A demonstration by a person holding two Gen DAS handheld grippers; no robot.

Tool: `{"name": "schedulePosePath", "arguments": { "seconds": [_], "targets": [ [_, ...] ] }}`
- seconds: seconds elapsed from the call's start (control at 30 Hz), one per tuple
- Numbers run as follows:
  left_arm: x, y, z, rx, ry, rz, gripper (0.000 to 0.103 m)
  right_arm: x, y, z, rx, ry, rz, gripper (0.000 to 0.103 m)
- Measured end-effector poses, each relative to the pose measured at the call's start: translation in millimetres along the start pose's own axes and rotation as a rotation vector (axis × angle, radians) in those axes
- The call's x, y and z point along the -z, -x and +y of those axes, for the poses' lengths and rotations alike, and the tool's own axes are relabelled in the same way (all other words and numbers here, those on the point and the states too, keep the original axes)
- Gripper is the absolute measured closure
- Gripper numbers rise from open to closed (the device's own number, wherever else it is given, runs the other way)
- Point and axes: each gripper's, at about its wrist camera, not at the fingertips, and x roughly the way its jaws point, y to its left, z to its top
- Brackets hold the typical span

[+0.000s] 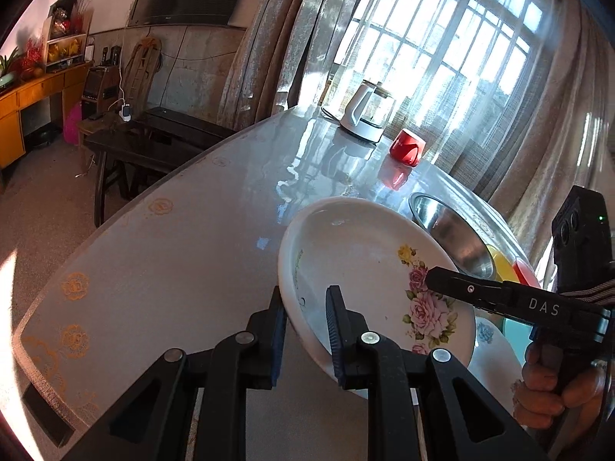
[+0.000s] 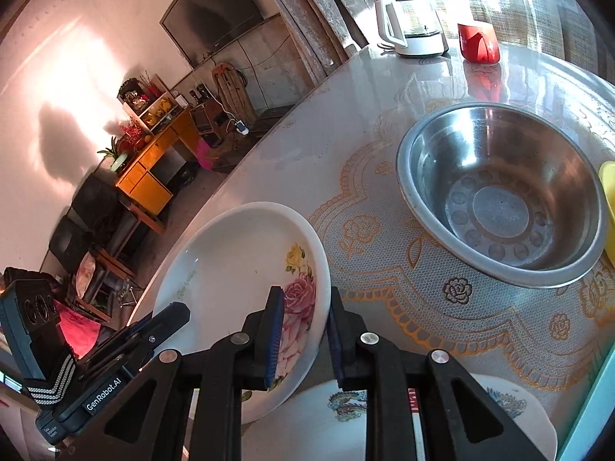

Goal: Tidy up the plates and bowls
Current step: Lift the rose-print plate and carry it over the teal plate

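A white plate with pink roses [image 1: 357, 253] [image 2: 230, 265] hangs tilted over the table, held from both sides. My left gripper [image 1: 305, 307] is shut on the plate's near left rim. My right gripper [image 2: 305, 307] is shut on the rim at the rose print. In the left wrist view its fingers [image 1: 461, 288] reach in from the right. A second white plate with a blue dragon print [image 2: 346, 411] [image 1: 488, 345] lies on the table just below. A steel bowl [image 2: 499, 192] [image 1: 453, 230] stands beyond, with a yellow bowl [image 2: 607, 199] [image 1: 499, 265] at its right.
The round table [image 1: 153, 269] carries a lace-patterned cover. A white kettle [image 2: 411, 19] [image 1: 369, 111] and a red mug [image 2: 478, 42] [image 1: 407, 146] stand at its far edge by the curtained window. A teal object [image 2: 592, 403] lies at the near right. A hand [image 1: 553, 384] grips the right gripper's handle.
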Motion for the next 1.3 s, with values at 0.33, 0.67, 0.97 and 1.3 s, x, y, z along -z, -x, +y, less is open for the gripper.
{"name": "schedulePosePath", "arguments": {
  "seconds": [0.33, 0.67, 0.97, 1.3],
  "targets": [
    [6, 14, -66, 0.102, -0.121, 0.008, 0.083, 29, 74, -22, 0.039, -0.066, -0.133, 0.081],
    [31, 9, -165, 0.225, -0.275, 0.071, 0.083, 78, 156, -80, 0.138, -0.211, -0.249, 0.081],
    [55, -13, -243, 0.288, -0.383, 0.148, 0.083, 115, 207, -131, 0.249, -0.323, -0.341, 0.081],
    [85, -52, -298, 0.255, -0.479, 0.245, 0.083, 149, 216, -188, 0.356, -0.454, -0.341, 0.081]
  ]
}}
